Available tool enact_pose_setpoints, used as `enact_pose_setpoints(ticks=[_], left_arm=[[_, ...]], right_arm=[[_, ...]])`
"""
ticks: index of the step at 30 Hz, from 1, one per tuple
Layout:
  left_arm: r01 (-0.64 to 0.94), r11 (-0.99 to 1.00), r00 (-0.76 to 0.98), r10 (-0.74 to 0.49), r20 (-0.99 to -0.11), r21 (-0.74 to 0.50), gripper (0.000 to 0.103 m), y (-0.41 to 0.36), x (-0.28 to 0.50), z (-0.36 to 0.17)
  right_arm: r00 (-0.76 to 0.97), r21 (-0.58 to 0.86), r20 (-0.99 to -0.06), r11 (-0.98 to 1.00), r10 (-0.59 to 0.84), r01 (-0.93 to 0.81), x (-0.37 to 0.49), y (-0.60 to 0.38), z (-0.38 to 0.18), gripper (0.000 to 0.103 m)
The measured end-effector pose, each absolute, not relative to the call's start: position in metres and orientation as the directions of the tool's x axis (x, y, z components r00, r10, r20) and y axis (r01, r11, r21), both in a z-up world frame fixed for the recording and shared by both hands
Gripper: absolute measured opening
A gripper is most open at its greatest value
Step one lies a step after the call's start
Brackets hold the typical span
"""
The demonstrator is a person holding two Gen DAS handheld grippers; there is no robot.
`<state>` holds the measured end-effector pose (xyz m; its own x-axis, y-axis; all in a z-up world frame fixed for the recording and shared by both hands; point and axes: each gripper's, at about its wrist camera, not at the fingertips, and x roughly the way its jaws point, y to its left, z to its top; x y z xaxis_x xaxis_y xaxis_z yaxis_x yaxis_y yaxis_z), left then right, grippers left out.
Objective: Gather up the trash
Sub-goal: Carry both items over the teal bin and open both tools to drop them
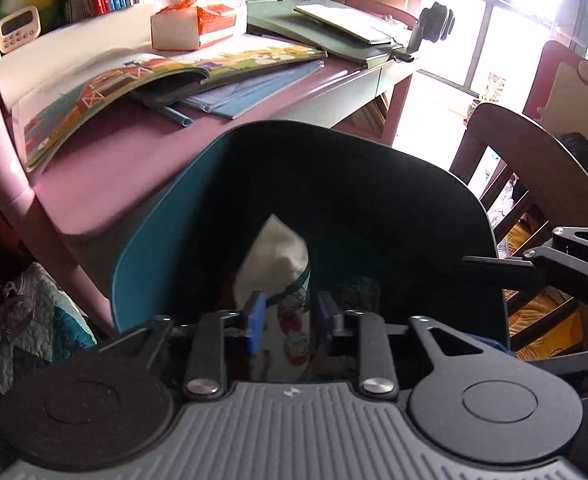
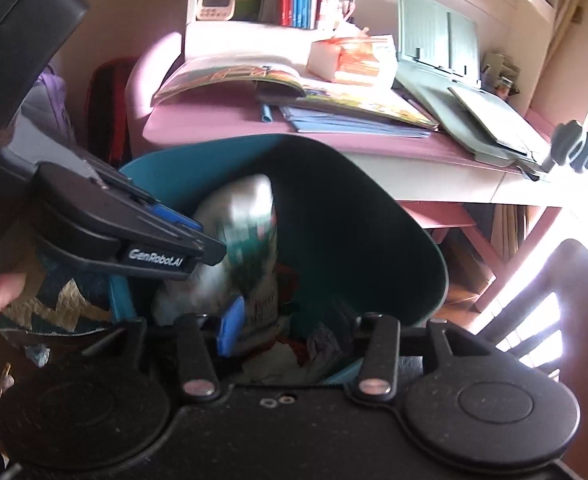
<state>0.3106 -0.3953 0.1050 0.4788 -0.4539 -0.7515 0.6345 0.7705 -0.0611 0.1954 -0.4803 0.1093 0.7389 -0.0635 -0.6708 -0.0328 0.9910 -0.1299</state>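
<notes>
A teal trash bin (image 1: 150,240) stands beside the pink desk; it also shows in the right wrist view (image 2: 422,248). My left gripper (image 1: 288,326) is over the bin's mouth, its blue pads (image 1: 254,322) apart with a printed snack wrapper (image 1: 282,268) standing between them inside the bin. In the right wrist view the left gripper (image 2: 210,240) reaches in from the left beside the blurred wrapper (image 2: 246,236). My right gripper (image 2: 290,330) is open above the bin, with other trash (image 2: 278,360) below it; only its left blue pad (image 2: 230,326) shows.
The pink desk (image 1: 106,176) holds an open picture book (image 1: 142,80), blue folders (image 1: 250,88), a tissue pack (image 1: 198,20) and a green reading stand (image 1: 334,28). A wooden chair (image 1: 534,168) stands to the right. A quilt (image 1: 26,320) lies at left.
</notes>
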Motion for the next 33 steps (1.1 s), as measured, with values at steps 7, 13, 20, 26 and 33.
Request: enact_pose_setpoints(ticks=[7,13,20,26,33], left_arm=[[0.637,0.769,0.505,-0.467,-0.726,-0.052,0.032,-0.367,0.285,0.134],[0.604,0.796,0.543,-0.454,-0.706,-0.047,0.032,-0.321,0.261,0.159],[0.551,0.833,0.595,-0.437,-0.675,-0.054,0.032,-0.248,0.231,0.179],[0.454,0.889,0.648,-0.375,-0.664,-0.059,0.032,-0.174,0.210,0.182],[0.325,0.942,0.693,-0.299,-0.656,-0.087,0.032,-0.075,0.188,0.170]], right_arm=[[0.776,-0.105,-0.630,0.994,-0.032,-0.044,0.171,-0.468,0.131,0.048],[0.802,-0.076,-0.595,0.990,0.048,-0.116,0.154,-0.439,0.149,0.050],[0.808,-0.058,-0.567,0.971,0.159,-0.231,0.140,-0.386,0.161,0.051],[0.784,-0.015,-0.553,0.938,0.281,-0.347,0.138,-0.328,0.164,0.054],[0.706,0.028,-0.561,0.862,0.433,-0.506,0.144,-0.243,0.148,0.056]])
